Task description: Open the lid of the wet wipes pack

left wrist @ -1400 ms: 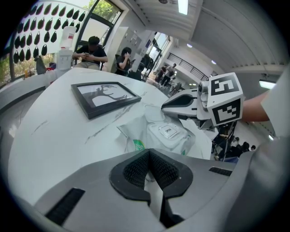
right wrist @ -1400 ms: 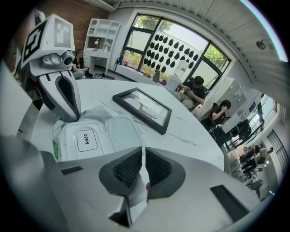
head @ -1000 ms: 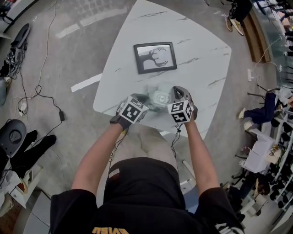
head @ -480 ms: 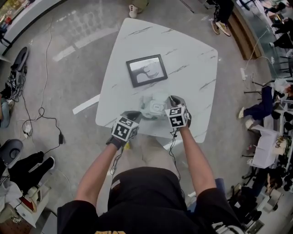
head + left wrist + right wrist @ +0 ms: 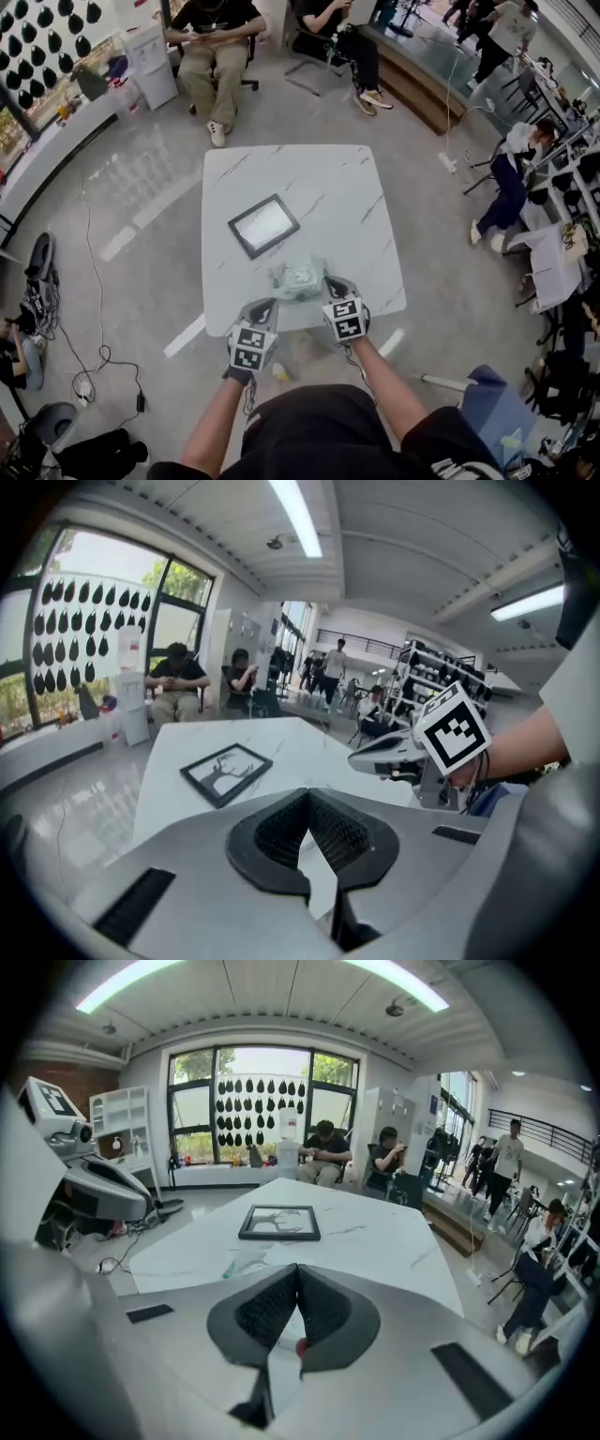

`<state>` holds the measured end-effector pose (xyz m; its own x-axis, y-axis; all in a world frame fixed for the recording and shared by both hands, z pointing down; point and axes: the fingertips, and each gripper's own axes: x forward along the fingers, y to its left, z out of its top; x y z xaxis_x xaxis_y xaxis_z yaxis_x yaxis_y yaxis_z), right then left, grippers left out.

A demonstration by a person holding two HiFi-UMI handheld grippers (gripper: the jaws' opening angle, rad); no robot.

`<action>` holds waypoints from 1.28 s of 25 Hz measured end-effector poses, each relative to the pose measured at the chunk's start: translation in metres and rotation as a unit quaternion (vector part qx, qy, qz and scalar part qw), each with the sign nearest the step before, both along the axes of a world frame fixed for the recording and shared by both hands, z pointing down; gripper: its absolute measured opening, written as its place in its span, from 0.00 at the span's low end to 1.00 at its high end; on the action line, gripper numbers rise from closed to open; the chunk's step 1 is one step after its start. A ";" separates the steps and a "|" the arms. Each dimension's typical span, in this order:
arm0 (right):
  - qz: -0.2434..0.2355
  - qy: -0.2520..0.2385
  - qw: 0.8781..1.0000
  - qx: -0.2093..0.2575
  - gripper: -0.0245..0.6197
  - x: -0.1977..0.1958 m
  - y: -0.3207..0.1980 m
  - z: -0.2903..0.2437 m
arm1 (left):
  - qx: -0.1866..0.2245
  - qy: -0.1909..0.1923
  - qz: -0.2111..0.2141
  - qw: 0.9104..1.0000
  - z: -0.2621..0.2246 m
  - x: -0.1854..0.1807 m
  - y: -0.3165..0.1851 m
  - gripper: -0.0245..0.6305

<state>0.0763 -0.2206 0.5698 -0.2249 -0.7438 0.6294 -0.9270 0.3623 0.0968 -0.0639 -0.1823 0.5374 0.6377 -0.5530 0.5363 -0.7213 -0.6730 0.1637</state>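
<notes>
The wet wipes pack [image 5: 300, 278], pale green and crumpled with a rounded lid on top, lies on the white marble table [image 5: 328, 197] near its front edge. I cannot tell how the lid stands. My right gripper [image 5: 330, 283] is shut and empty, its tip just right of the pack and lifted off it. In the right gripper view [image 5: 297, 1267] the pack [image 5: 240, 1265] shows just past the closed jaws. At the table's front edge, to the lower left of the pack, my left gripper [image 5: 266, 306] is also shut with nothing in it; its own view [image 5: 307, 796] shows the tips meeting.
A black picture frame [image 5: 264, 225] lies on the table beyond the pack. Two people sit on chairs [image 5: 214, 42] past the far edge. Cables [image 5: 94, 361] trail over the floor at left. Desks and more people [image 5: 511, 178] fill the right side.
Both grippers have risen and drawn back from the pack toward the table's front edge. The pack stays on the table. The head view has lifted and now takes in the room.
</notes>
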 end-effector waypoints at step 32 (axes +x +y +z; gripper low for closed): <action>0.039 -0.088 0.983 0.154 0.04 0.029 0.122 -0.172 | 0.192 0.015 0.005 0.981 -0.162 0.009 0.075 0.06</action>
<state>0.1055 -0.0981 0.3978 -0.2442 -0.9122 0.3290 -0.9632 0.2675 0.0268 -0.0550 -0.1073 0.3756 0.6567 -0.7037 0.2714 -0.7125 -0.6968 -0.0825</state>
